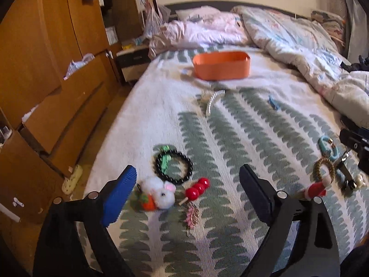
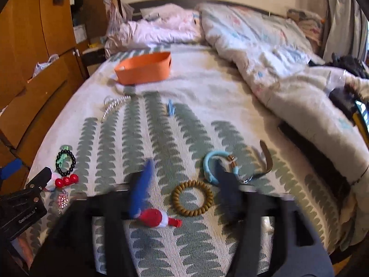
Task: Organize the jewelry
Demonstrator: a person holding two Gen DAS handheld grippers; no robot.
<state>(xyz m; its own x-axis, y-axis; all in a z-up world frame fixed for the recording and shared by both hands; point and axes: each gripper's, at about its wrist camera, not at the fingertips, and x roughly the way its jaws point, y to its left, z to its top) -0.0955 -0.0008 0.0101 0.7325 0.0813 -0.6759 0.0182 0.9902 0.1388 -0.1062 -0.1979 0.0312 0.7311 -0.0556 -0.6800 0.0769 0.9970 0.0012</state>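
Jewelry lies scattered on a leaf-patterned bedspread [image 1: 230, 242]. An orange box [image 1: 221, 65] stands further up the bed; it also shows in the right wrist view [image 2: 144, 68]. My left gripper [image 1: 186, 185] is open above a black bead bracelet [image 1: 173, 169], a white plush clip [image 1: 159, 192], a red bead pin [image 1: 197, 189] and a pink leaf earring [image 1: 192, 214]. My right gripper [image 2: 184, 180] is open above a brown coil ring [image 2: 193, 197], with a blue bracelet [image 2: 213, 165] and a red-and-white clip [image 2: 156, 218] close by.
A pearl hairband [image 1: 213, 100] and a small blue clip [image 1: 273, 102] lie between me and the box. A rumpled duvet [image 1: 299, 53] covers the right side of the bed. Wooden drawers [image 1: 57, 106] stand to the left. A brown strap [image 2: 266, 159] lies right of the blue bracelet.
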